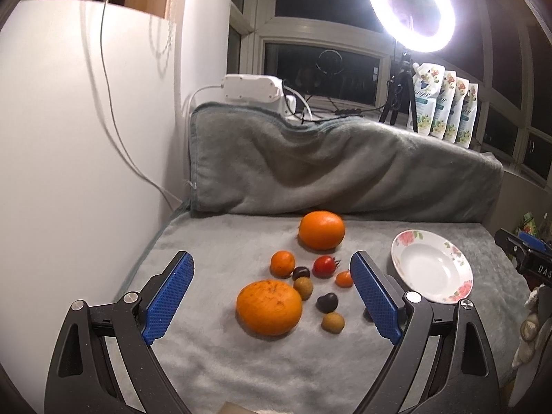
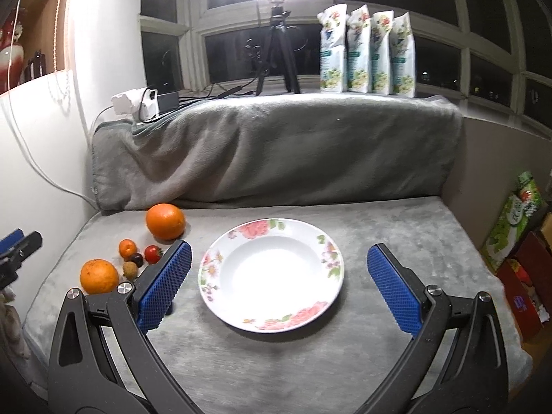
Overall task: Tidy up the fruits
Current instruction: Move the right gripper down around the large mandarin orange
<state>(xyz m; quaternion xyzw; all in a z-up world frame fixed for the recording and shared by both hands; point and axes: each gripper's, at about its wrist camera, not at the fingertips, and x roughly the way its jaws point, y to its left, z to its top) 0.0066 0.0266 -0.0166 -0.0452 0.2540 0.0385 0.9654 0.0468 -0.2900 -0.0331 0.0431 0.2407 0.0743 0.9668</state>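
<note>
Left claw [image 1: 271, 296] spread wide, gripping nothing, hovering over the fruit cluster on the grey blanket-covered surface [image 1: 214, 234]: near orange [image 1: 269, 307] between the blue pads, far orange [image 1: 321, 229] against the blanket's raised fold, small mandarin [image 1: 282, 263], cherry tomato [image 1: 324, 266], tiny orange tomato [image 1: 344, 278], two dark fruits [image 1: 327, 302] and two brownish round ones [image 1: 333, 322] scattered between, none touching either pad. Right claw [image 2: 279, 286] equally wide, empty, framing the flowered plate [image 2: 331, 269], pads clear of its rim on both sides. Plate bare, sitting right of the fruit, well apart from the oranges. Open blanket near and right of plate; surface edge dropping off at right beside boxes [image 2: 510, 227]; white wall [image 1: 69, 138] close on left.
</note>
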